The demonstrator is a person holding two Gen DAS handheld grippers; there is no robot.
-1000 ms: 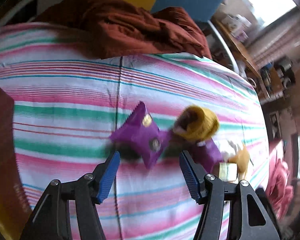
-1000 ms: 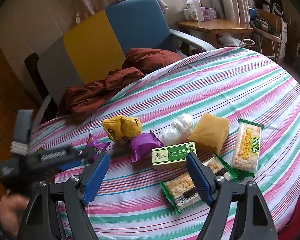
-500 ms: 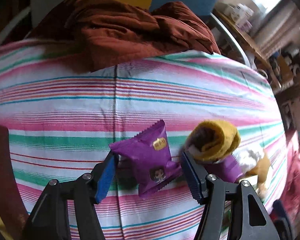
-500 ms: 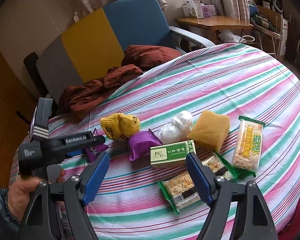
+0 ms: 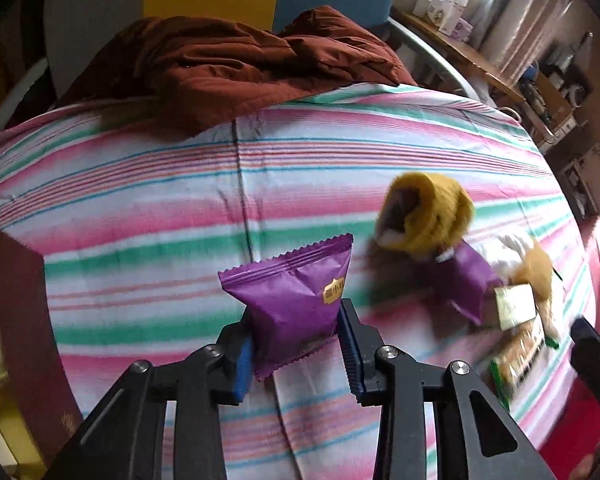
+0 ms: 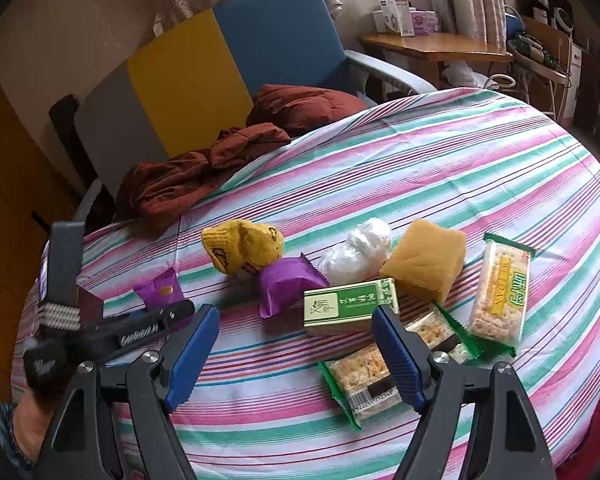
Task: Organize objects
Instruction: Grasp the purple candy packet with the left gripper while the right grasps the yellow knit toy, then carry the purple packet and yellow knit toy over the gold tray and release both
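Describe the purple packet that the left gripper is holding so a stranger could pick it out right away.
On the striped tablecloth, find the row of snacks and go to its left end, past the yellow sock. The purple packet is pinched between the left gripper pads, unlike its twin lying free beside the green box.

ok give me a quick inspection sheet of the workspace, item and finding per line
surface: table under a striped cloth, pink, green and white.
job's things: purple snack packet in the left gripper; second purple packet, yellow knit item, white bag, yellow sponge, green box and three green-edged cracker packs clustered on the cloth.
clutter: brown box at the table's left edge.
grippers: left gripper shut on the purple snack packet; right gripper open, holding nothing, above the cloth.
cables: nothing seen on the table.
surroundings: colour-block chair draped with a rust-brown garment; wooden side table with boxes.
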